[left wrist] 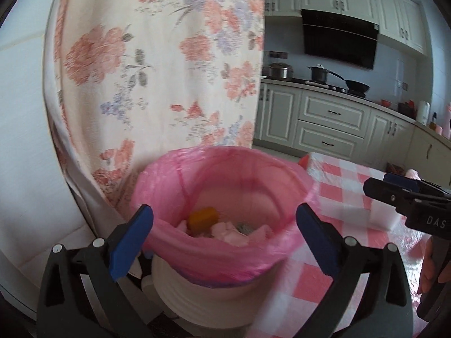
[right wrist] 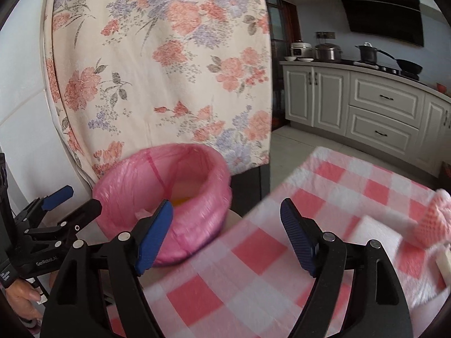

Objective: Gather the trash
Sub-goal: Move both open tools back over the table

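Observation:
A white bin lined with a pink bag [left wrist: 225,256] stands beside the table; it also shows in the right wrist view [right wrist: 166,197]. Inside lie an orange piece [left wrist: 203,217] and pale crumpled scraps [left wrist: 234,232]. My left gripper [left wrist: 225,239] is open and empty, its blue pads either side of the bin's near rim. My right gripper [right wrist: 227,236] is open and empty over the table's edge, right of the bin. A pink foam net [right wrist: 434,222] and a pale block [right wrist: 444,262] lie on the table at the right. A white foam piece [left wrist: 363,211] lies on the cloth.
The table carries a pink-and-white checked cloth [right wrist: 253,256]. A floral cloth [left wrist: 169,70] hangs right behind the bin. Kitchen cabinets [left wrist: 327,121] with pots on the counter stand at the back. The right gripper shows in the left wrist view [left wrist: 375,186], and the left gripper in the right wrist view [right wrist: 76,200].

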The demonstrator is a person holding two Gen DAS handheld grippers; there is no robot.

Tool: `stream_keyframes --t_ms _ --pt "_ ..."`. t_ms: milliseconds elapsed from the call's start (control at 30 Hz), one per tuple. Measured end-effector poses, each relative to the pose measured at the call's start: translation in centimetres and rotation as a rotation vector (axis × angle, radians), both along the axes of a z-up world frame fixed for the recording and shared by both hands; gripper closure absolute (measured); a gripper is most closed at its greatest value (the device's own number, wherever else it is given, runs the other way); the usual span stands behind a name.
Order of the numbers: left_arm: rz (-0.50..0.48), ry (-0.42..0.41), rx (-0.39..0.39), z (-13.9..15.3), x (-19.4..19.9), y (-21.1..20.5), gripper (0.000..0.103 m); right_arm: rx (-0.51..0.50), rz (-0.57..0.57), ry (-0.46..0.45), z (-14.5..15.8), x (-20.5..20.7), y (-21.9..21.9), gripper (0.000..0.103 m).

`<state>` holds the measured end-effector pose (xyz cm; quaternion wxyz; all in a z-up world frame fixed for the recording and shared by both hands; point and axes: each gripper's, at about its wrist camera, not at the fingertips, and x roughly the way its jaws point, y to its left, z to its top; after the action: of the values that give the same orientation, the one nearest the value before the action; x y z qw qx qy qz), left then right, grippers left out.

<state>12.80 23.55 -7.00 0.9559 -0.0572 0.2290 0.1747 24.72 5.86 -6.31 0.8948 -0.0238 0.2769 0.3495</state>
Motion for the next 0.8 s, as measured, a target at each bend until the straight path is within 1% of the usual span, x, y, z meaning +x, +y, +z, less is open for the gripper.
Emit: stream_keyframes --t_ms 167,367,467,633,800 --pt "-0.094 0.012 -0.034 -0.5 0.9 -4.0 0.005 0.0 -0.091 0.011 -1.0 -1.1 -4.8 0.028" --pt "-0.213 0.061 -0.049 -2.1 2.5 -9.5 0.005 -0.012 -0.209 0.021 -2.0 -2.2 -11.1 0.027" --pt "-0.27 0.09 -0.046 -2.9 3.2 -12.2 0.005 -0.019 -0.272 0.025 -2.8 -2.8 -14.2 0.027" --pt "-0.37 0.129 -0.027 -4.1 4.1 -16.6 0.005 -0.017 -0.396 0.057 -4.4 -3.7 -19.9 0.027" --pt "-0.475 0.16 -0.001 -5.1 4.8 -21.2 0.005 -0.018 -0.492 0.068 -5.2 -3.9 -24.4 0.027"
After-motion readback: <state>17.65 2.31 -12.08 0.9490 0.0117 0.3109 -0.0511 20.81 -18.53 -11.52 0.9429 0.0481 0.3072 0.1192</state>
